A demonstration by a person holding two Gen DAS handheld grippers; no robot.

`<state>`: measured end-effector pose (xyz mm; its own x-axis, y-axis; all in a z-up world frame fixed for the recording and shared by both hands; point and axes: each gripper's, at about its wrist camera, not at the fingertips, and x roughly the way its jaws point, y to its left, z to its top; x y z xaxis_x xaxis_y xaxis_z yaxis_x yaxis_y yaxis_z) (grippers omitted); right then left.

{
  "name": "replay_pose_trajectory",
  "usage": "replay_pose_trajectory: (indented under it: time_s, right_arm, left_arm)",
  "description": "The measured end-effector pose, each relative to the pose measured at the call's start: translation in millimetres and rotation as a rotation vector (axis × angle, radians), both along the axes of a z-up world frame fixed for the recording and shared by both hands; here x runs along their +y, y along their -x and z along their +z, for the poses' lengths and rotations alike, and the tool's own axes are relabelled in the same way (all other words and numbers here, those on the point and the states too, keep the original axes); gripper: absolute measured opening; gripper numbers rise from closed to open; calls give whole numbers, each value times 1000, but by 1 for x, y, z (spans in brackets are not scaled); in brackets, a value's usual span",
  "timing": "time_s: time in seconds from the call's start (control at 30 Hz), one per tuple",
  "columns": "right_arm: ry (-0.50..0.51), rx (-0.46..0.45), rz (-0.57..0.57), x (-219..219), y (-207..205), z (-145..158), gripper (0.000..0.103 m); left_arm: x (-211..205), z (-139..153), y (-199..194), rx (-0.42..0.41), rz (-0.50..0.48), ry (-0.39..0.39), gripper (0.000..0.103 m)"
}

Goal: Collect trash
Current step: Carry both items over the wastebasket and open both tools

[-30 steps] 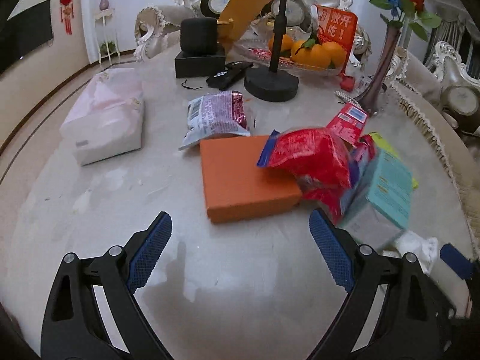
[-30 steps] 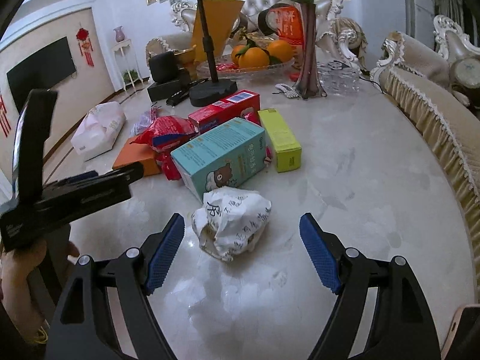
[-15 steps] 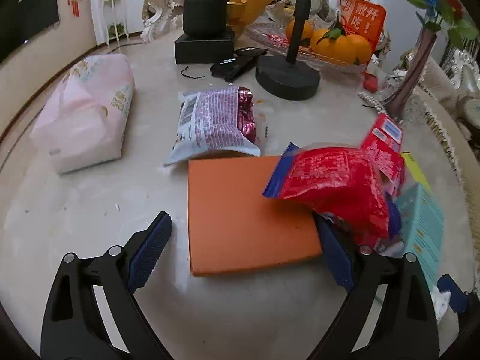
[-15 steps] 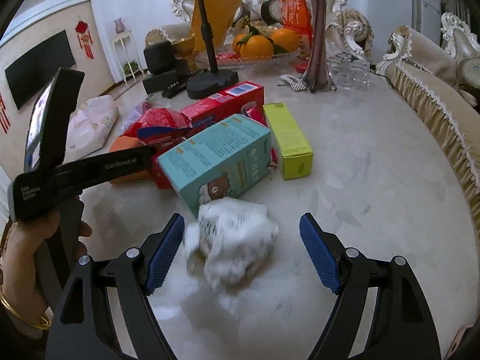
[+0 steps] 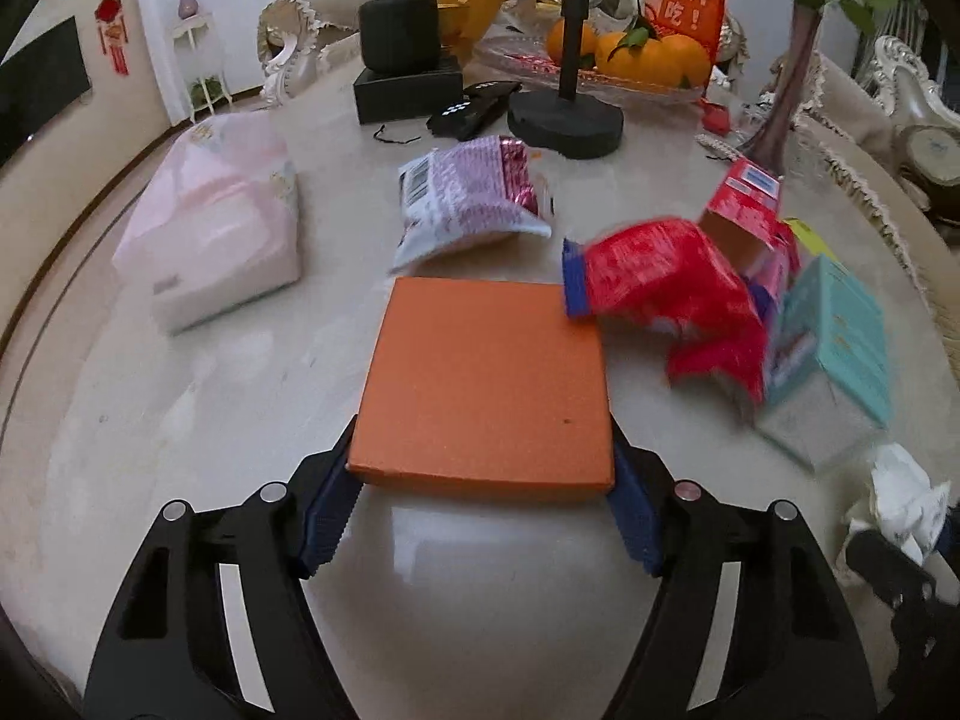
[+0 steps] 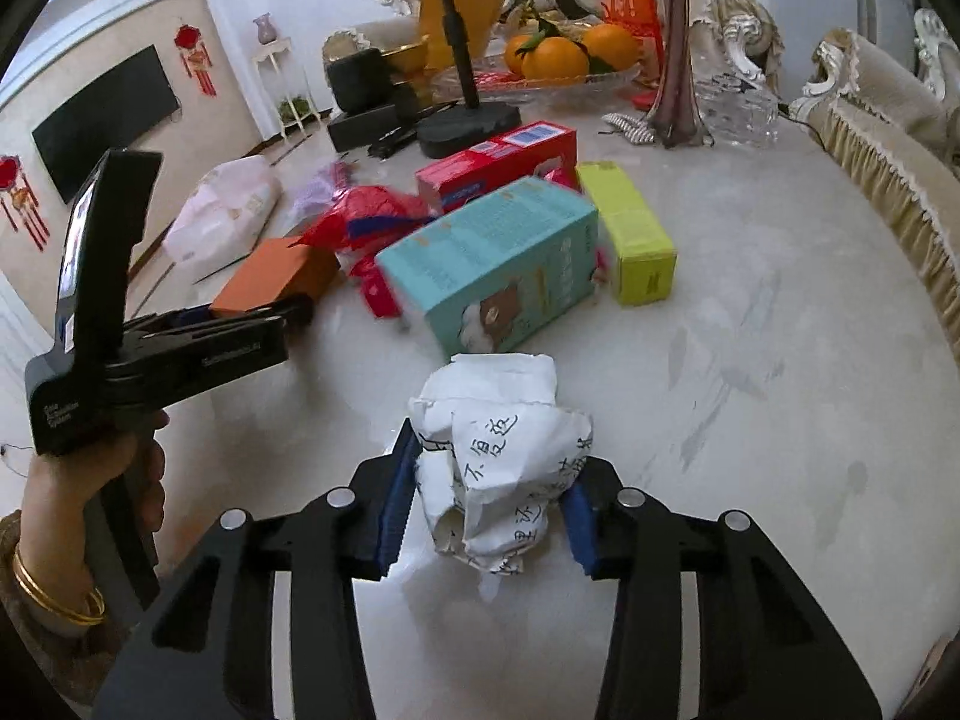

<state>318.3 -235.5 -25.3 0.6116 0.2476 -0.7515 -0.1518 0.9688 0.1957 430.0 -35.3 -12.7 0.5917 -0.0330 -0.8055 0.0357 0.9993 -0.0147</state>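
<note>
Orange box is pinched by the left claw, whose jaws just closed; the right claw, also just closed, squeezes the crumpled paper.

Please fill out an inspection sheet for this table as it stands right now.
Surface: pale marble table, smudged.
Job's things: orange box; crumpled paper; red wrapper; purple wrapper; teal carton; yellow-green box; red box.
Clutter: tissue pack, fruit tray, stand base, vase.
Grippers: left gripper just closed onto the orange box; right gripper just closed onto the crumpled paper.
Cables: thin black cord.
Surroundings: sofa, wall television.
</note>
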Motion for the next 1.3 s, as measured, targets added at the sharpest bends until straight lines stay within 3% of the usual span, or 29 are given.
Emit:
replay_pose_trajectory:
  time_s: [0.13,0.33,0.4,0.5,0.57,0.7,0.83,0.9,1.07,1.3]
  right_arm:
    - [-65,-66,-27,-12,30,18,40]
    - [-164,-151,-17,-31,103,32,40]
    - [-187,-167,4,-36,132,33,40]
    - [-204,-193,21,-40,195,32,40]
    - [-200,-173,46,-38,235,28,40]
    - [-235,-54,117,-28,299,15,40]
    - [-250,92,163,-6,325,-8,40]
    - [-203,153,154,5,326,-30,40]
    - [-152,322,134,22,314,-101,41]
    - [-56,434,104,27,303,-162,40]
  left_arm:
    - [17,7,33,-15,-12,88,71]
    - [40,33,108,-110,-62,184,71]
    - [46,45,152,-169,-102,227,71]
    - [49,52,215,-238,-166,220,71]
    - [51,49,264,-239,-216,248,71]
    - [52,21,351,-110,-306,316,71]
    - [49,-13,404,43,-298,353,71]
    - [43,-29,422,94,-311,387,71]
    - [23,-73,432,174,-362,371,71]
    - [20,-143,414,338,-335,300,71]
